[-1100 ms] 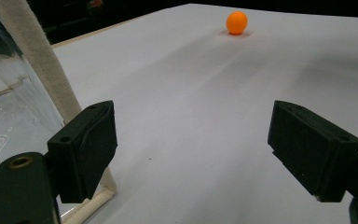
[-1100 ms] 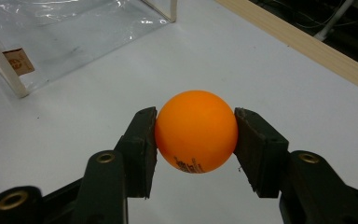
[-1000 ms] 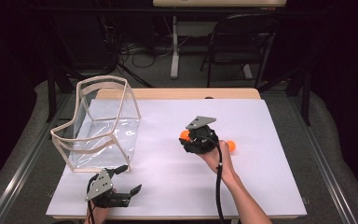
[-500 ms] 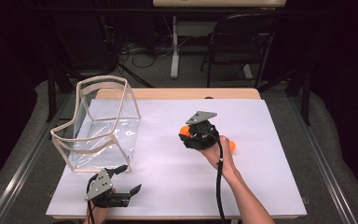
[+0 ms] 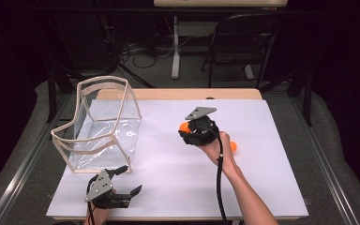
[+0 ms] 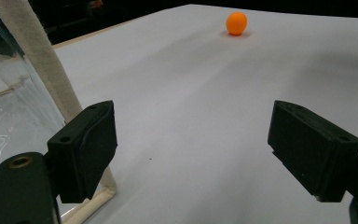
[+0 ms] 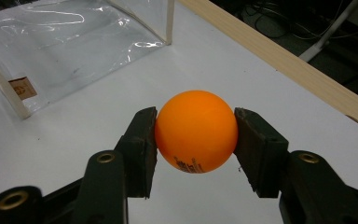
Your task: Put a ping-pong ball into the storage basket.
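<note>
A white counter (image 5: 168, 183) takes up the middle of the frame. At its left stands a clear bag with a cream-coloured frame (image 5: 101, 126), its open mouth turned toward the upper left. Right of centre, the right tool (image 5: 187, 132) is held in a hand above the counter, with an orange ball (image 5: 183, 126) at its left end. A second orange ball (image 5: 233, 146) shows just right of that hand. At lower left, the left tool (image 5: 129, 180) lies low near the counter's near edge, jaws apart, just below the bag. A dark chair (image 5: 243, 42) stands beyond the counter at upper right.
</note>
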### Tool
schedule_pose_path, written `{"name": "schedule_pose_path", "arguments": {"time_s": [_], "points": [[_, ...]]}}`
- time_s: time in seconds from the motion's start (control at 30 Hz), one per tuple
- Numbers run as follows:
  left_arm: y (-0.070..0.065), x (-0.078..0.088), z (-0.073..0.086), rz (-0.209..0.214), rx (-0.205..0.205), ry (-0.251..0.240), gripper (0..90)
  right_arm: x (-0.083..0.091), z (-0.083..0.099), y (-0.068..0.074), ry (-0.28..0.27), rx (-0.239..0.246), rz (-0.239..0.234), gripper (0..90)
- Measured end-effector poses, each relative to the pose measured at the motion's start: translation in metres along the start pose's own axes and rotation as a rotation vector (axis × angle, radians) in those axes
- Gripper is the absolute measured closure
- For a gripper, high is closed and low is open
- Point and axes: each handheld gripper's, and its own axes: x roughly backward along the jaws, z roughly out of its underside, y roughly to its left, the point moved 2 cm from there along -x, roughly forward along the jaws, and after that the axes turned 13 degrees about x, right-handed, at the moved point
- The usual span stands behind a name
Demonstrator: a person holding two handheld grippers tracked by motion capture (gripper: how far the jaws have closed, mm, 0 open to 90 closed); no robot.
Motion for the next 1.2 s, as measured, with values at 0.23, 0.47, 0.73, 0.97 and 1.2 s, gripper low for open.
{"name": "schedule_pose_path", "arguments": {"time_s": [0.23, 0.47, 0.73, 0.97, 1.2], "points": [[-0.001, 0.0, 0.0, 0.003, -0.001, 0.0, 15.7, -0.002, -0.007, -0.002, -0.011, 0.008, -0.003, 50.9], [-0.001, 0.0, 0.0, 0.002, -0.003, -0.001, 15.7, -0.005, -0.016, -0.001, -0.018, 0.016, -0.011, 51.0], [0.0, 0.001, 0.0, -0.001, 0.0, -0.005, 15.7, -0.007, -0.026, -0.001, -0.03, 0.028, -0.017, 51.0], [-0.002, -0.001, 0.0, 0.003, -0.002, -0.001, 15.7, -0.011, -0.032, -0.001, -0.032, 0.028, -0.029, 51.0], [-0.001, -0.003, 0.001, 0.0, 0.001, 0.003, 15.7, -0.014, -0.036, -0.004, -0.037, 0.027, -0.037, 51.0]]}}
